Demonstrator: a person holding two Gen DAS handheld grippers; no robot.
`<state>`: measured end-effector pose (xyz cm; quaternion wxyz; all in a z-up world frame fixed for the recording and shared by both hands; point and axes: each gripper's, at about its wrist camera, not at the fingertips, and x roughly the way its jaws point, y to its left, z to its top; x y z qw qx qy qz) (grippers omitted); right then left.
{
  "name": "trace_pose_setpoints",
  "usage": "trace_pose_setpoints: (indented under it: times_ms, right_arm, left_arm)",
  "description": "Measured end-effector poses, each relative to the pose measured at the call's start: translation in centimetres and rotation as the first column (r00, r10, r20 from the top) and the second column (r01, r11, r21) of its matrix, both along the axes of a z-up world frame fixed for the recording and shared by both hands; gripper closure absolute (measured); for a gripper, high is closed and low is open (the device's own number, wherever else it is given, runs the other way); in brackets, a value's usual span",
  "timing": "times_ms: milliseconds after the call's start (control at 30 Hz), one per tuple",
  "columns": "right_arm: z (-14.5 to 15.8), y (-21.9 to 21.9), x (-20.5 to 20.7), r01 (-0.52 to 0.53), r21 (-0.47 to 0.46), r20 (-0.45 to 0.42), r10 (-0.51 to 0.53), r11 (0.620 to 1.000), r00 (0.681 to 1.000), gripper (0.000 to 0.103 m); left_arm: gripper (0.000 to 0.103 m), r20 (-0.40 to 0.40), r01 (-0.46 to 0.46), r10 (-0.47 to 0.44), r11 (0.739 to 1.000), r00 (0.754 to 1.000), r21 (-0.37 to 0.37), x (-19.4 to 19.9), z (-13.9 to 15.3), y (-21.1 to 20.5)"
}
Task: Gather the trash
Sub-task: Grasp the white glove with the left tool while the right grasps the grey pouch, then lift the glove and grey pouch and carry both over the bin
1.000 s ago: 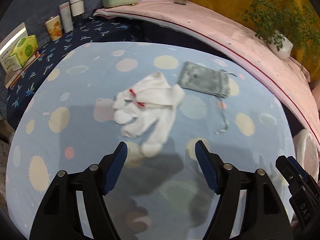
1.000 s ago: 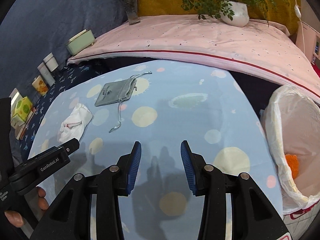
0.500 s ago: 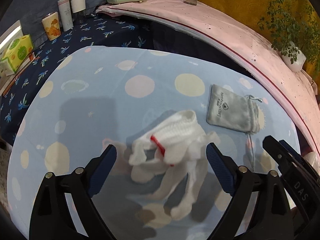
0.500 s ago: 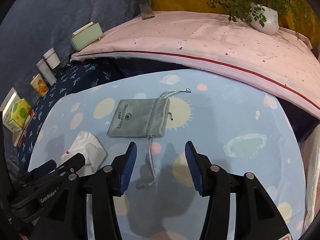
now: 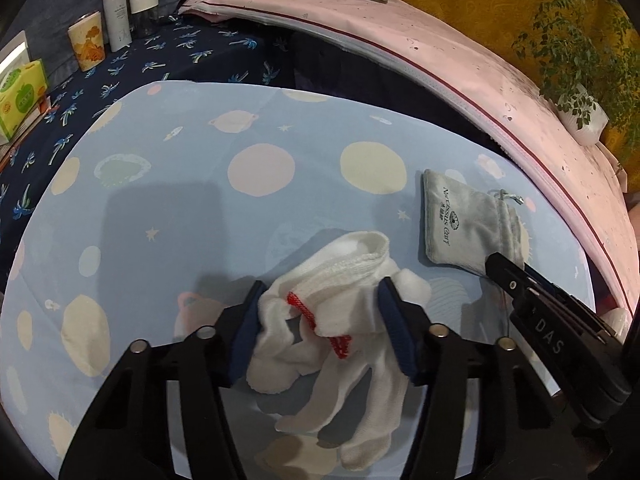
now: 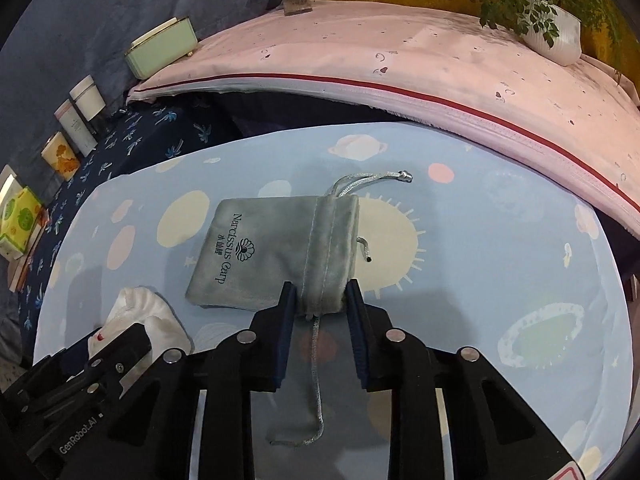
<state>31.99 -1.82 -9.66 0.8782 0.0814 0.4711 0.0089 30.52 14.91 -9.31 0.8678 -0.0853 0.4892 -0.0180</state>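
**Grabbing two bits of trash at once**

Left gripper (image 5: 320,316) has just closed in, pads squeezing the bunched white gloves (image 5: 340,312) between them. Right gripper (image 6: 320,304) closed too, pinching the drawstring end of the grey pouch (image 6: 276,248); the rest lies just ahead on the blue tablecloth (image 6: 500,240).

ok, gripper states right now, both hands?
Left gripper: just closed on the white glove.
Right gripper: just closed on the grey pouch.
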Motion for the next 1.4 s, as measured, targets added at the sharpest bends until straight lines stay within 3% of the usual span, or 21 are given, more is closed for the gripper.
trace_pose_setpoints:
  times_ms: [133,333,867,1400]
  right_arm:
    - [0.0,0.1,-1.3,-0.015,-0.006,0.003,0.015,1.0,1.0,0.089]
    - [0.5,-0.7,-4.4,-0.008,-0.003,0.012,0.008,1.0,1.0,0.091]
    - [5.7,-8.5,-13.3,0.118,0.031,0.108,-0.121,0.993,0.987,0.093]
    - [9.9,-19.6,-21.2,0.28,0.05,0.204,-0.284,0.959,0.937,0.093]
  left_arm:
    - [0.074,0.017,0.017,-0.018,1.0,1.0,0.007,-0.7,0.3,-0.6]
    - [0.087,0.017,0.029,-0.029,1.0,0.999,-0.005,-2.3,1.0,-1.5]
    - [0.09,0.092,0.149,-0.148,0.989,0.985,-0.005,-9.3,5.9,-9.1]
    - [0.089,0.159,0.351,-0.351,0.936,0.923,0.027,-14.9,10.3,-21.6]
